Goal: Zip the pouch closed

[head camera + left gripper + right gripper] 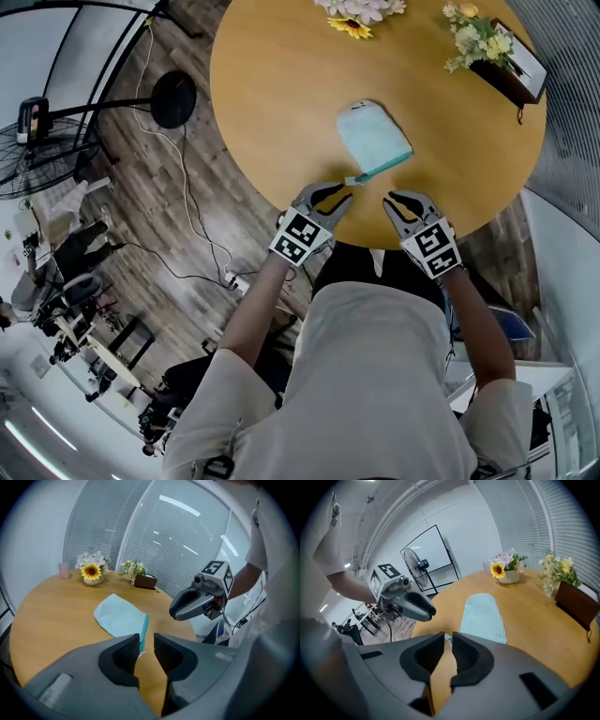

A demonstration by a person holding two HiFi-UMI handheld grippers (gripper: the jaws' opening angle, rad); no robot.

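On the near side of the round wooden table (pixel 272 112), the pale blue pouch (pixel 373 136) lies flat with its teal zipper edge (pixel 384 167) turned toward us. We hold the left gripper (pixel 343 194) just short of that edge's left corner and the right gripper (pixel 401 200) close beside it. Each has its jaws a narrow slit apart, with nothing between them. We judge zipping not yet begun. Next, one gripper must pin the fabric while the other pinches the small pull and draws it along.
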